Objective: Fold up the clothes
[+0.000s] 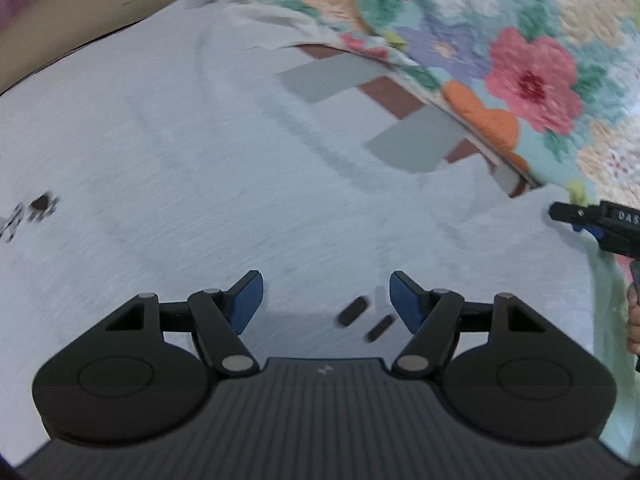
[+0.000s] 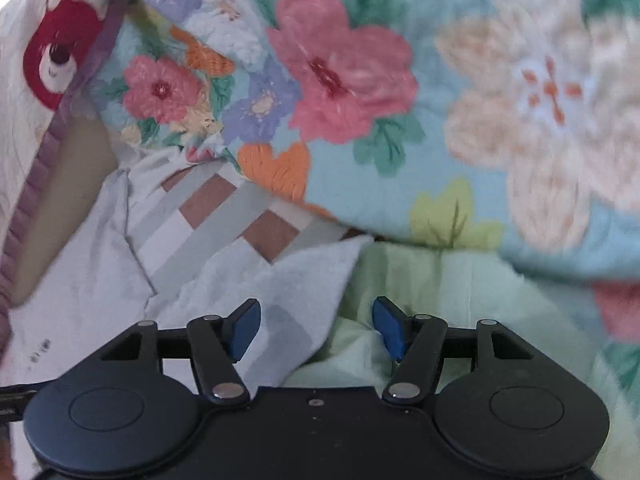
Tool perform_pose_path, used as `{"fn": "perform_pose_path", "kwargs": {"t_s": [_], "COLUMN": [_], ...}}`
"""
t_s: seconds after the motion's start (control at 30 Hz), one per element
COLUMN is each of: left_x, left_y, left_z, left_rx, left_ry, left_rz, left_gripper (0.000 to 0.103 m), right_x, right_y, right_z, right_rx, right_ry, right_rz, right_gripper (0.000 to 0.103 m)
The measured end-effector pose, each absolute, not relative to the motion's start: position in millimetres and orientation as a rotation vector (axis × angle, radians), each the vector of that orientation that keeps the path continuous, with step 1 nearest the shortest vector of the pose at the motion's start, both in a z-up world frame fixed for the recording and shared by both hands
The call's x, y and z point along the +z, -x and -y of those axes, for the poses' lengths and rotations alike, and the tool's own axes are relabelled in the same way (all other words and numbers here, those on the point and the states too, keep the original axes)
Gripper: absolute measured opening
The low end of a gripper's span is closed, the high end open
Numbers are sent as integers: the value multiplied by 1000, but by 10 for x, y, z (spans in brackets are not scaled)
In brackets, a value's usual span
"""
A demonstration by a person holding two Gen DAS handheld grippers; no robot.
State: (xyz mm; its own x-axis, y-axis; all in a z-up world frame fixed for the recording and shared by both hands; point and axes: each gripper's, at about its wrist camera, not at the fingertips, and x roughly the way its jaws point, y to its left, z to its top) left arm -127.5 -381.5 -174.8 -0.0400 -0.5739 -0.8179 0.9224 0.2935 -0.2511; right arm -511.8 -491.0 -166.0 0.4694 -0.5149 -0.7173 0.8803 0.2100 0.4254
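Both tongs [image 1: 326,300] [image 2: 316,328] gape empty over the grey garment [image 1: 200,160].

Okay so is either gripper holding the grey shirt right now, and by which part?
Nothing is held. The left gripper is open above the grey shirt, and the right gripper is open over its edge.

A floral blanket [image 2: 360,80] with pink, purple and orange flowers lies bunched along the far side; beside it, a white cushion [image 2: 24,92] printed with a red bear [image 2: 56,60]; a checked sheet [image 2: 216,216] shows beneath.
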Motion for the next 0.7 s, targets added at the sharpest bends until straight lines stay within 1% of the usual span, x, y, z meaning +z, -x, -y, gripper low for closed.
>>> {"fn": "perform_pose_path", "kwargs": {"t_s": [0.03,0.1,0.27,0.33,0.37,0.43,0.47,0.53,0.6,0.67,0.7], "left_x": [-1745,-1761,-1833,-1857,-1876,-1913,-1925,-1934,-1927,-1920,-1917], "left_y": [1290,1301,1338,1362,1375,1402,1413,1432,1444,1455,1460], "left_z": [3859,3936,4005,3985,3975,3960,3959,3961,3955,3947,3938], "left_rx": [-1273,-1273,-1235,-1218,-1210,-1197,-1195,-1196,-1206,-1214,-1215], "left_ry": [-431,-408,-393,-399,-406,-422,-428,-433,-425,-418,-415], "left_rz": [-1027,-1051,-1069,-1070,-1071,-1073,-1073,-1073,-1074,-1075,-1075], "left_gripper": [68,68,68,68,68,69,69,69,69,69,69], "right_x": [-1662,-1641,-1581,-1557,-1545,-1521,-1518,-1493,-1415,-1372,-1379], "right_y": [5140,5051,4795,4692,4641,4538,4502,4451,4523,4625,4688], "right_z": [4909,4871,4765,4722,4701,4659,4576,4433,4412,4458,4521], "right_rx": [-1022,-1020,-1005,-996,-991,-979,-968,-944,-893,-850,-836], "right_ry": [-931,-843,-594,-494,-444,-342,-284,-186,-246,-357,-439], "right_rz": [-455,-496,-614,-658,-680,-722,-740,-765,-672,-569,-519], "right_gripper": [68,72,72,61,51,29,11,10,9,10,19]}}
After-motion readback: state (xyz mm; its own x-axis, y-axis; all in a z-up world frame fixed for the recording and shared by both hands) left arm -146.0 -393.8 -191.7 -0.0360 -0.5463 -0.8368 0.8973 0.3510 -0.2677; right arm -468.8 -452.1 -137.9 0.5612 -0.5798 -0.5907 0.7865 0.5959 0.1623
